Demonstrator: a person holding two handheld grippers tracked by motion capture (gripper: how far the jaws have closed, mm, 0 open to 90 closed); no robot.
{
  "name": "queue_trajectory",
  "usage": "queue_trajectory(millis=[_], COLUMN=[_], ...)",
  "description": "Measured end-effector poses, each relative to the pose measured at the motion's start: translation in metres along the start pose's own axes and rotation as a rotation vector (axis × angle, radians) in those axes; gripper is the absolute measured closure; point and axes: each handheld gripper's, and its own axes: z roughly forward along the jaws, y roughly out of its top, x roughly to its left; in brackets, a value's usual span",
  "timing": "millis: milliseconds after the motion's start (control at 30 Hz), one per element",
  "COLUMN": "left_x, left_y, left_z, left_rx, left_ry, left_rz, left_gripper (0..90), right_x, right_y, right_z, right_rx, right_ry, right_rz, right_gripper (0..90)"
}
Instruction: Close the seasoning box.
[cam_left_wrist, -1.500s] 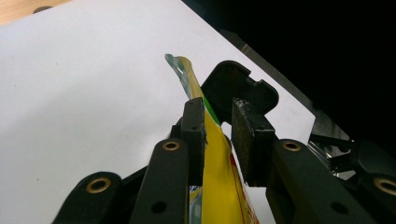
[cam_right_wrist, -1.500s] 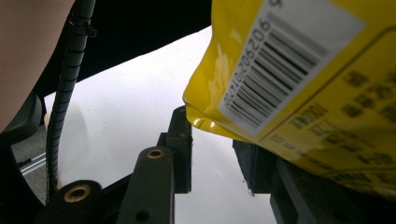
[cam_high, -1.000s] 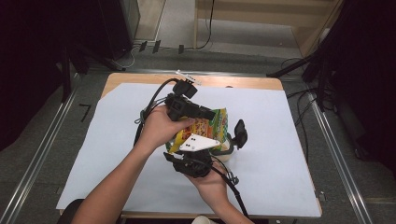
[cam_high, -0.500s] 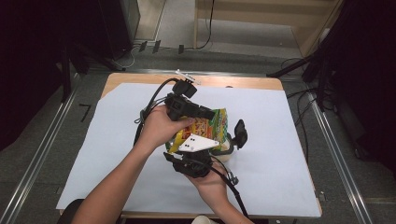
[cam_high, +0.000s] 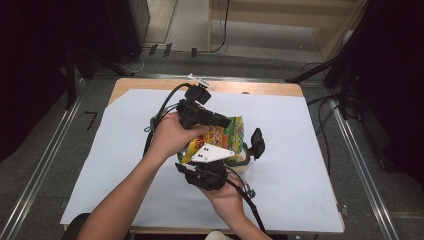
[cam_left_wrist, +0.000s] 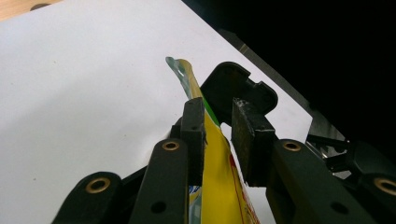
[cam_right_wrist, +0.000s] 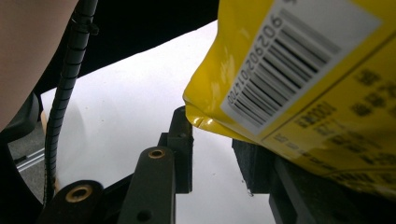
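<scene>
The table (cam_high: 310, 165) is covered with a white sheet, and over its middle the person holds a yellow snack bag (cam_high: 227, 137) up between the two tools. The bag does not seem to rest fully on the sheet; it hangs between the hands, near the centre.

The left gripper (cam_left_wrist: 217, 130) has the thin upper edge of the bag between its jaws. One pad (cam_left_wrist: 194, 126) lies against the foil, but on the other side I see a small gap, so I judge the grip is light or not complete. If the hand pulls now, the slippery foil may slide out, and the bag would drop or swing to the right hand.

The right gripper (cam_right_wrist: 212, 154) has its jaws apart. The corner of the bag, with the barcode (cam_right_wrist: 299, 56), lies over one jaw and only partly enters the gap. If these jaws close here, I think they may catch only the tip of the corner, or miss it, and the foil could fold or tear at the seam.

Also the black cable (cam_right_wrist: 70, 88) runs close by the right gripper; it could drag against the bag when the hands move apart.
</scene>
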Motion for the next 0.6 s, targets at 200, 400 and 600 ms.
queue_trajectory(millis=[200,400,600], left_x=[0.0008,0.0003,-0.0005], left_y=[0.0002,0.0001,0.0002], left_z=[-0.0002,0.0000,0.0000], left_rx=[0.005,0.002,0.003], left_ry=[0.004,0.003,0.006], left_rz=[-0.007,-0.001,0.003], left_gripper=[75.3,75.3,75.2], right_x=[0.0020,0.0018,0.0014], right_y=[0.0002,0.0002,0.0001], right_z=[-0.0002,-0.0001,-0.0002], right_rx=[0.006,0.003,0.002], right_ry=[-0.019,-0.016,-0.013], right_rz=[-0.021,-0.015,-0.011], right_gripper=[70.9,71.0,71.1])
